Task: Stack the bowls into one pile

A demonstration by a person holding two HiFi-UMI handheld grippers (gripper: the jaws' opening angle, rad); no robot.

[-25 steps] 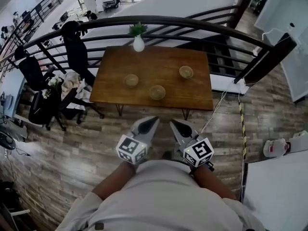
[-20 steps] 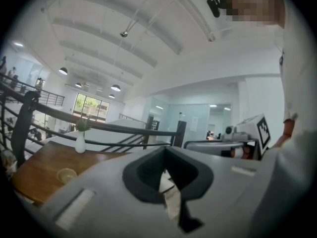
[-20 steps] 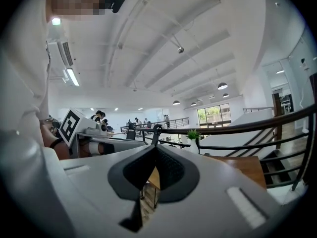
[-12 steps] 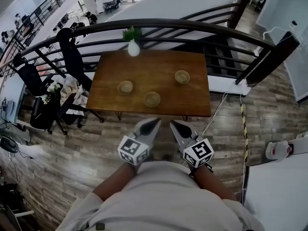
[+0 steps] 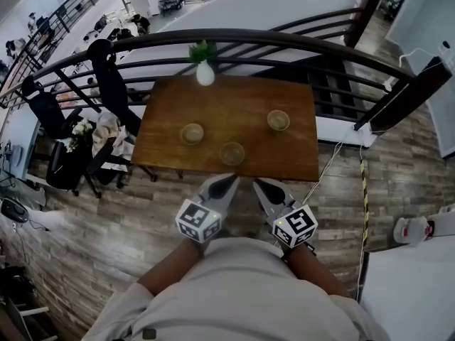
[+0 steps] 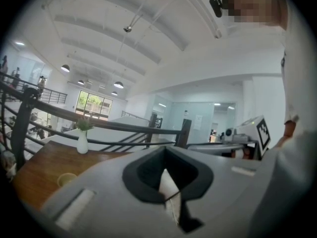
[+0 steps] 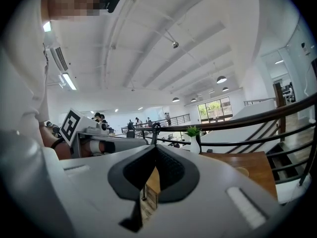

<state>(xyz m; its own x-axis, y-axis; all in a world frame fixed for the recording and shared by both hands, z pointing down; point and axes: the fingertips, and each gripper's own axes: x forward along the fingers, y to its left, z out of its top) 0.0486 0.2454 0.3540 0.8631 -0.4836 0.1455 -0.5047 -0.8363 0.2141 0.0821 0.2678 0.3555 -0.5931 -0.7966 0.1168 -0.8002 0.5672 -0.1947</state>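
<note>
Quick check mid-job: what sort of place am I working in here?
Probably an upper landing or mezzanine of an open-plan office. A wooden table stands against a dark curved railing, black office chairs sit to its left, and what looks like a staircase drops away behind the railing.

Table (image 5: 242,105) open along its near edge; bowls (image 5: 232,153) well apart; vase (image 5: 205,73) and railing (image 5: 284,40) bar the far side

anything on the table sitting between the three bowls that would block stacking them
Nothing visible does. Only bare table lies between the left bowl, middle bowl and right bowl; the vase stands at the far edge, clear of them.
</note>
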